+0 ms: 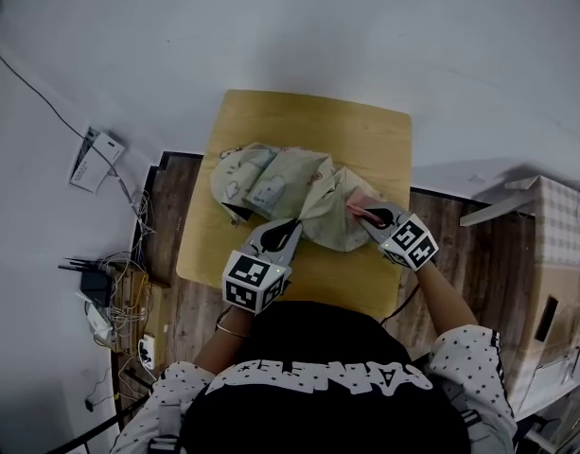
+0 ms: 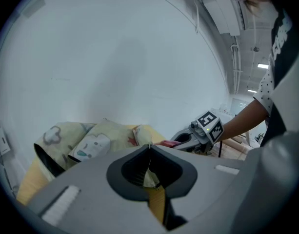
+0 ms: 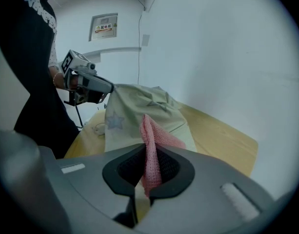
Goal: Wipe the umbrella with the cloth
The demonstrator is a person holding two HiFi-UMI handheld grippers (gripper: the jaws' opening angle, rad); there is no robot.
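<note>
on table: 1 umbrella in l gripper, 1 cloth in r gripper.

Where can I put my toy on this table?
Behind the umbrella, the far strip of the table is bare, widest toward the far right corner. The middle is crowded: the left gripper holds the umbrella, the right gripper holds the pink cloth there.
</note>
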